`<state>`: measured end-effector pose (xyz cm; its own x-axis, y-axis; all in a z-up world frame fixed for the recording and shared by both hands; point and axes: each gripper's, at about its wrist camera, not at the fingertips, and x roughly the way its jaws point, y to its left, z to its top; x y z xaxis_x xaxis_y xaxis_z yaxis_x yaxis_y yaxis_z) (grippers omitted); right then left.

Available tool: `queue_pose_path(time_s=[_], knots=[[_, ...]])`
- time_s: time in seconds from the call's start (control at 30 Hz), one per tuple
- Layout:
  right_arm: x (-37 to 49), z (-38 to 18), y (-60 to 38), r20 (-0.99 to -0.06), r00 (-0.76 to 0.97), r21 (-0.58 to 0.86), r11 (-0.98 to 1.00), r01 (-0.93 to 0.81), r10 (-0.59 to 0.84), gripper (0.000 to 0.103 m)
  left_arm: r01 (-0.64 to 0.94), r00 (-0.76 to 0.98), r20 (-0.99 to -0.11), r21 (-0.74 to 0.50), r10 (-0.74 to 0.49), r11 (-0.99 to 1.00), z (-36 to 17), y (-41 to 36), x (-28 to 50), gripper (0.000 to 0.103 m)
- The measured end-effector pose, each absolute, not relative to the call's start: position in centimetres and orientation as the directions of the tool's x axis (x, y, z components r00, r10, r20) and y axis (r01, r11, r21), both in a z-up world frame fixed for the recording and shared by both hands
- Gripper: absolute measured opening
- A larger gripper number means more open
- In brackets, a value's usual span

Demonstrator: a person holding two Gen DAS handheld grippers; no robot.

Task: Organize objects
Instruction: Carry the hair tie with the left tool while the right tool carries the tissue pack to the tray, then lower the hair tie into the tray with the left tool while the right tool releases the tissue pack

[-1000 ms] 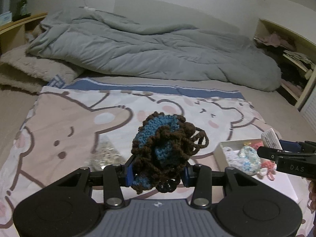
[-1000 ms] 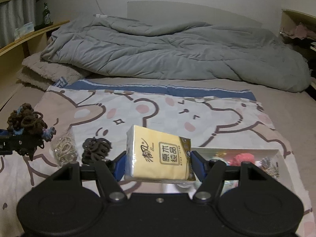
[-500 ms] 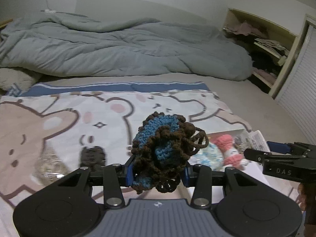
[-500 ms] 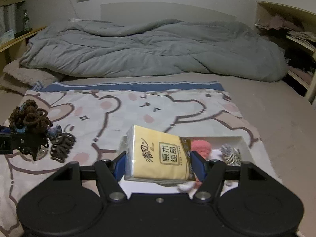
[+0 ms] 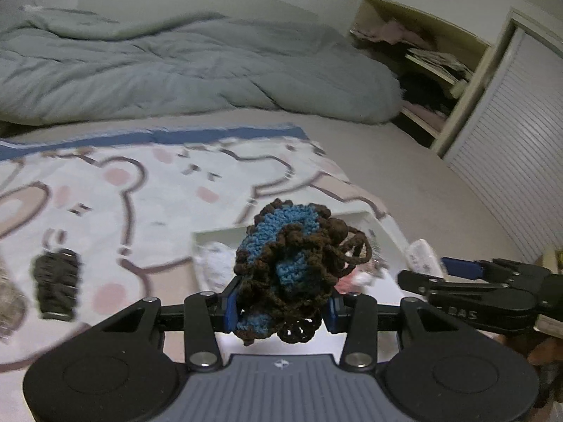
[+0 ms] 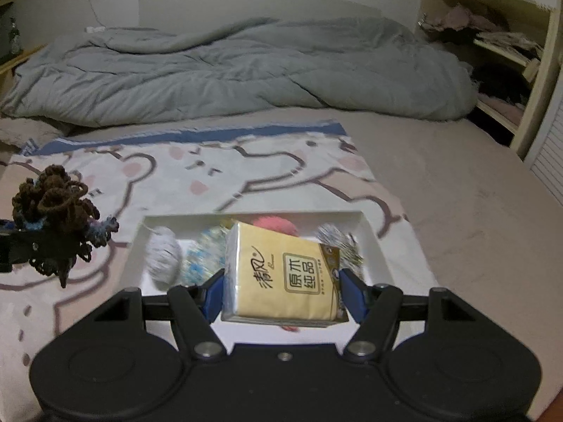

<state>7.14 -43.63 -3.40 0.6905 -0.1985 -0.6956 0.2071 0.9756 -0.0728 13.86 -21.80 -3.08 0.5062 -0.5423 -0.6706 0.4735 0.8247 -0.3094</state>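
Both grippers have swung rightward across the bear-print blanket (image 6: pixel 274 176), so the white tray (image 6: pixel 373 239) now lies right under them. The left gripper (image 5: pixel 281 311) is clamped on a brown-and-blue crocheted scrunchie (image 5: pixel 288 270); the right gripper (image 6: pixel 281 295) pinches a yellow tissue pack (image 6: pixel 281 274) over the tray's yarn balls (image 6: pixel 163 258). Behind lies a grey duvet (image 6: pixel 228 70).

A rumpled grey duvet (image 6: pixel 228 70) sprawled across the bed at twelve o'clock. A bear-print blanket (image 6: pixel 246 176) lay spread below it, and cluttered wooden shelves (image 6: pixel 499 56) stood at two o'clock beside a slatted door (image 5: pixel 510 158).
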Motion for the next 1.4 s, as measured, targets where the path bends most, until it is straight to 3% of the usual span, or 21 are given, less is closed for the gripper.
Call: queue_pose_path(time_s=[0.7,0.93,1.17,1.4], knots=[[6.1,-10.8,-49.0,-0.849,0.479,-0.181,0.974,0.136,-0.224,0.068,0.380,0.276,-0.742,-0.500,-0.611,0.778,-11.1,-30.5,13.6,0.045],[6.0,-11.3,-49.7,-0.850,0.470,-0.200,0.971,0.131,-0.238,0.069,0.336,0.228,-0.727,-0.566,-0.648,0.753,-12.6,-31.8,13.6,0.045],[5.7,-10.8,-49.7,-0.853,0.472,-0.187,0.975,0.120,-0.222,0.080,0.306,0.223,-0.736,-0.570,-0.639,0.763,-13.4,-32.4,13.7,0.045],[5.1,-8.6,-51.3,-0.826,0.508,-0.130,0.960,0.249,-0.244,0.080,0.280,0.198,-0.752,-0.571,-0.628,0.772,-14.6,-32.7,13.8,0.045]])
